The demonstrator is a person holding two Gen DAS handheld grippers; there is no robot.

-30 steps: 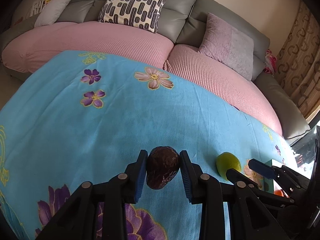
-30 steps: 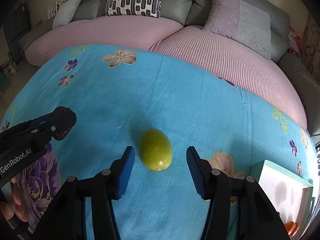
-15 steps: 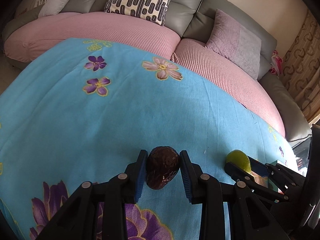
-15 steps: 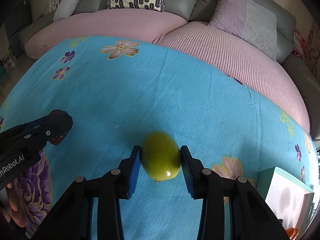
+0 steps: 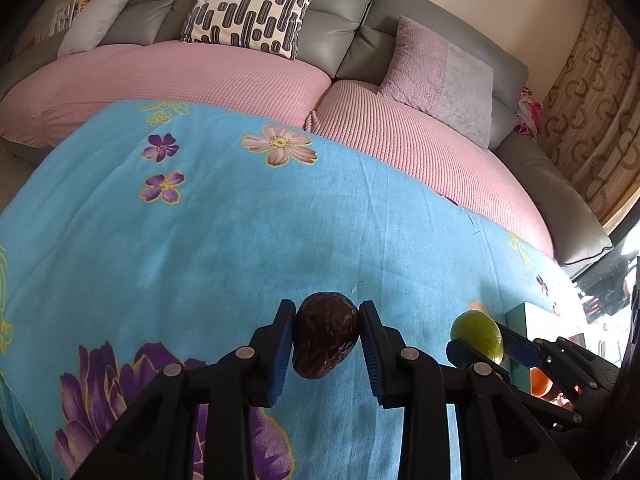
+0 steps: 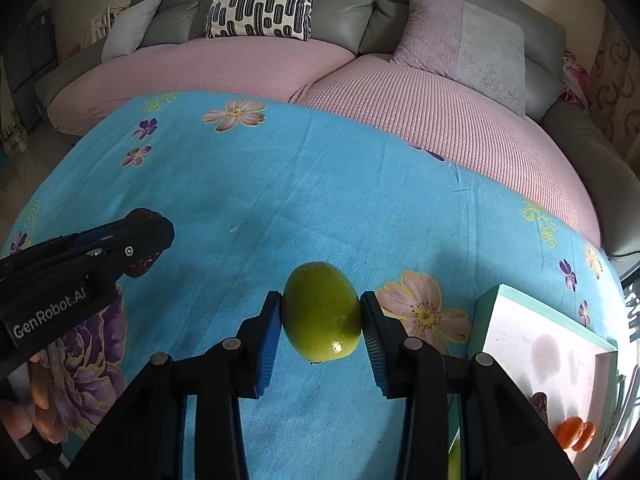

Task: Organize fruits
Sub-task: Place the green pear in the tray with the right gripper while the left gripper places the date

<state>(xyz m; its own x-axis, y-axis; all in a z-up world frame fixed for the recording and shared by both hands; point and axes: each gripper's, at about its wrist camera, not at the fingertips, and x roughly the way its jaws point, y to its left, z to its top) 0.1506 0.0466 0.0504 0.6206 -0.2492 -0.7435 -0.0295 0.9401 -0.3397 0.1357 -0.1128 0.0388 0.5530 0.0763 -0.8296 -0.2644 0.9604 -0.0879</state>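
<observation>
At the far left of the right wrist view my fingers (image 6: 38, 420) wrap the handle of my left tool (image 5: 326, 338), cut off by the frame edge. That tool is clenched on a dark brown, wrinkled, egg-shaped fruit (image 5: 325, 335), its blue pads pressed to both sides; in the right wrist view only a sliver of this fruit shows behind the black finger. Beneath lies a turquoise fleece cloth with purple and pink flowers (image 5: 240, 240) spread over the desk, and whether the fruit touches it I cannot tell. Further right, my right tool (image 6: 322, 322) grips a smooth yellow-green oval fruit (image 6: 322, 316) between its pads, just above the cloth. At the far right stands a white tray with a mint-green rim (image 6: 520, 296), partly cropped; in it lie two small orange fruits (image 6: 574, 434) and a dark lump too hidden by my tool to identify. A pink-covered grey sofa (image 5: 240, 76) runs behind.
</observation>
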